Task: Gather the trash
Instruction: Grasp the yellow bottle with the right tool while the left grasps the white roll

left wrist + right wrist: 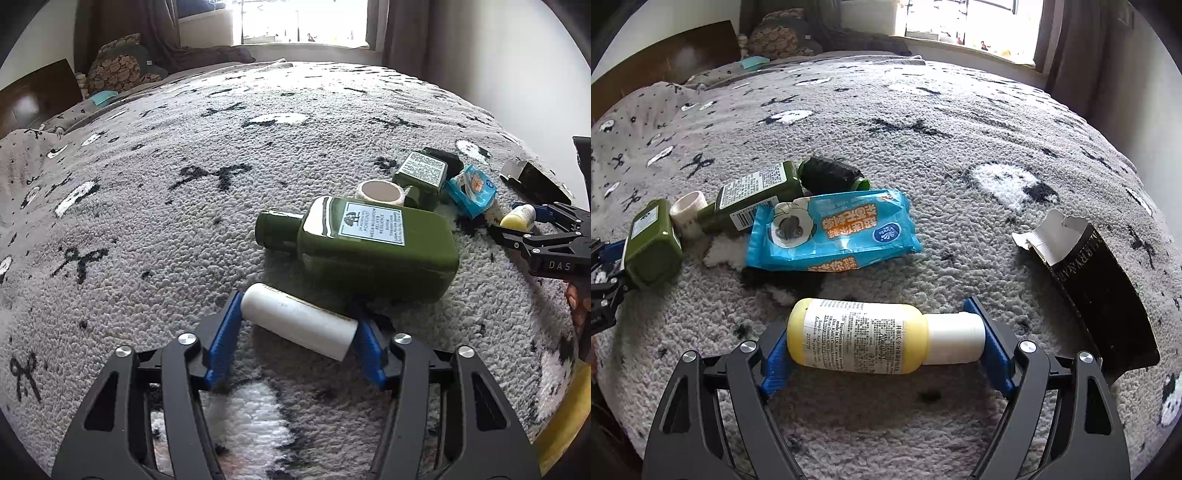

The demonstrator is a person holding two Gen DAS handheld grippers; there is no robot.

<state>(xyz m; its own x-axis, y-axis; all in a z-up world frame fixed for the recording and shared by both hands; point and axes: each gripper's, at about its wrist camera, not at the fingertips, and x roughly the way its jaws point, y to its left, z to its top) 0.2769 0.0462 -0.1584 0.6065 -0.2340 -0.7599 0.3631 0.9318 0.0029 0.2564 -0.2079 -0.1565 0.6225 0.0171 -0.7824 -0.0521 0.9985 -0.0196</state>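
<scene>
In the left wrist view my left gripper (pixel 297 325) is shut endwise on a white tube (pixel 299 321), just above the grey blanket. A large green bottle (pixel 364 243) lies right behind it. In the right wrist view my right gripper (pixel 886 339) is shut endwise on a yellow bottle with a white cap (pixel 882 338), which also shows in the left wrist view (pixel 519 217). A blue wet-wipe packet (pixel 831 230), a smaller green bottle (pixel 757 195), a white tape roll (pixel 687 214), a dark roll (pixel 831 173) and an open black carton (pixel 1097 280) lie on the blanket.
The grey patterned blanket (pixel 184 206) covers a bed. Pillows (pixel 118 66) and a wooden headboard (pixel 33 96) are at the far left, and a bright window (pixel 303 22) with curtains is behind. The left gripper shows at the left edge of the right wrist view (pixel 605 280).
</scene>
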